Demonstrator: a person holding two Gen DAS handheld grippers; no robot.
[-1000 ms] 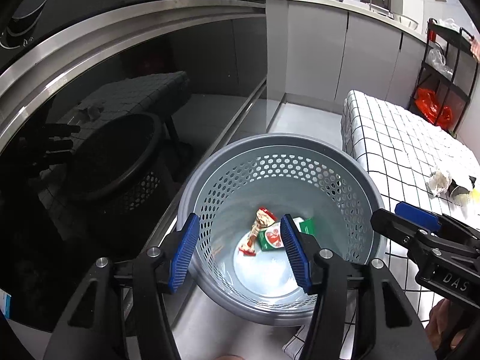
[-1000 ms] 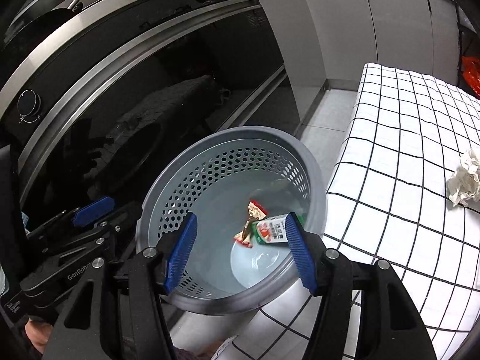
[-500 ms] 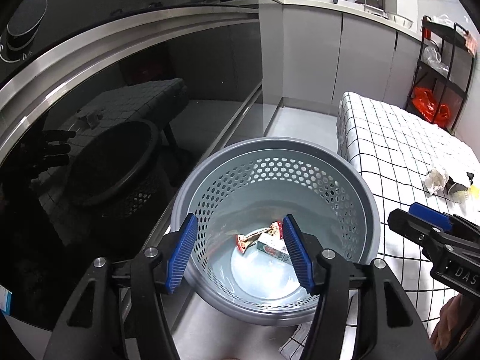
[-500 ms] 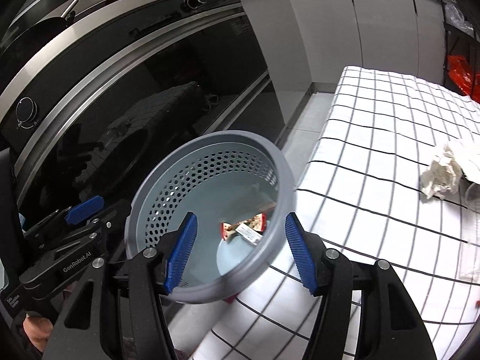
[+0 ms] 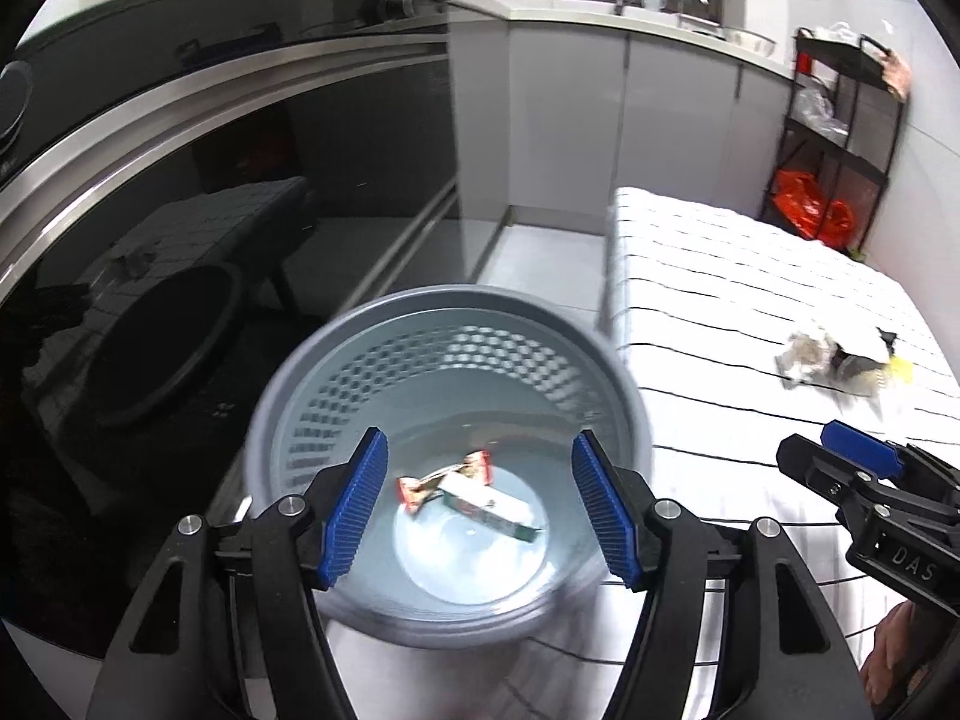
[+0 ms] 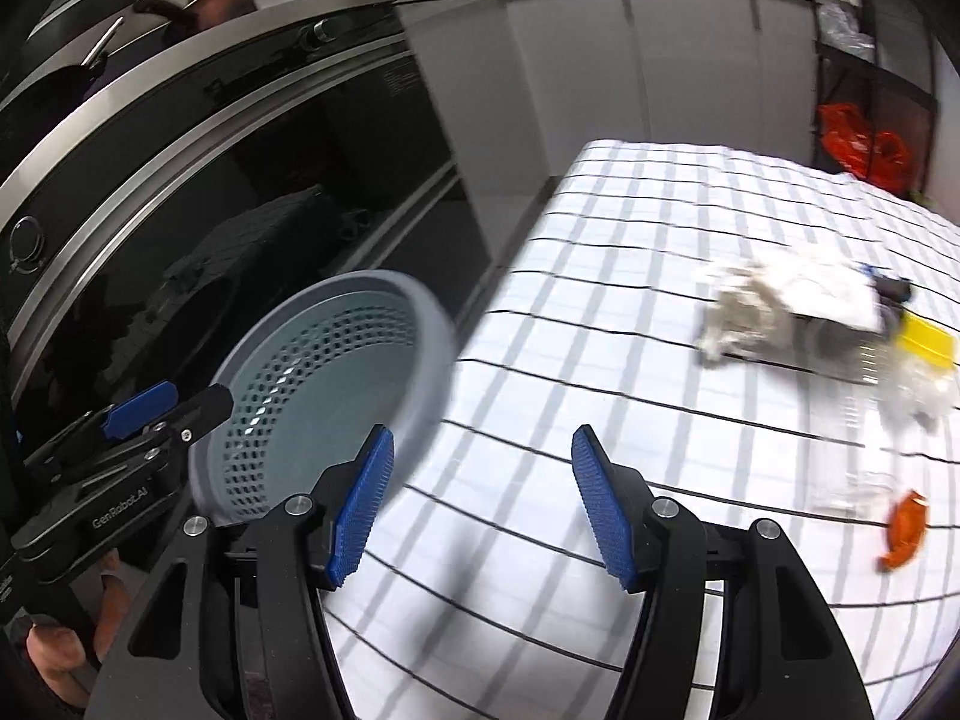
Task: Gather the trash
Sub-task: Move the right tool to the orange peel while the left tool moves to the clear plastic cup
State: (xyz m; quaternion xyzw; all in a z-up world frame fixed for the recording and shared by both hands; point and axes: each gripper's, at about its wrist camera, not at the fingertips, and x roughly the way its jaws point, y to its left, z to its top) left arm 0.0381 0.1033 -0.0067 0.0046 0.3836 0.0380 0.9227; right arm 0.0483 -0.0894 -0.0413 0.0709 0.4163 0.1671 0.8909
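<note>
Both the left claw [image 5: 474, 504] and the right claw [image 6: 480, 501] stand wide open and empty. The remaining trash, a crumpled paper wad [image 6: 744, 312] beside flattened packaging on the checked tabletop [image 6: 600, 360], looks light, soft and compressible; grip it across its bulk. Only the left view shows the wrappers [image 5: 468, 489] lying in the grey perforated bin [image 5: 336, 372]; only the right view shows the orange scrap [image 6: 906, 531].

bare tablecloth [image 6: 540, 420] ahead of right tool [image 6: 483, 501]; bin [image 6: 324, 396] crowds its left.
</note>
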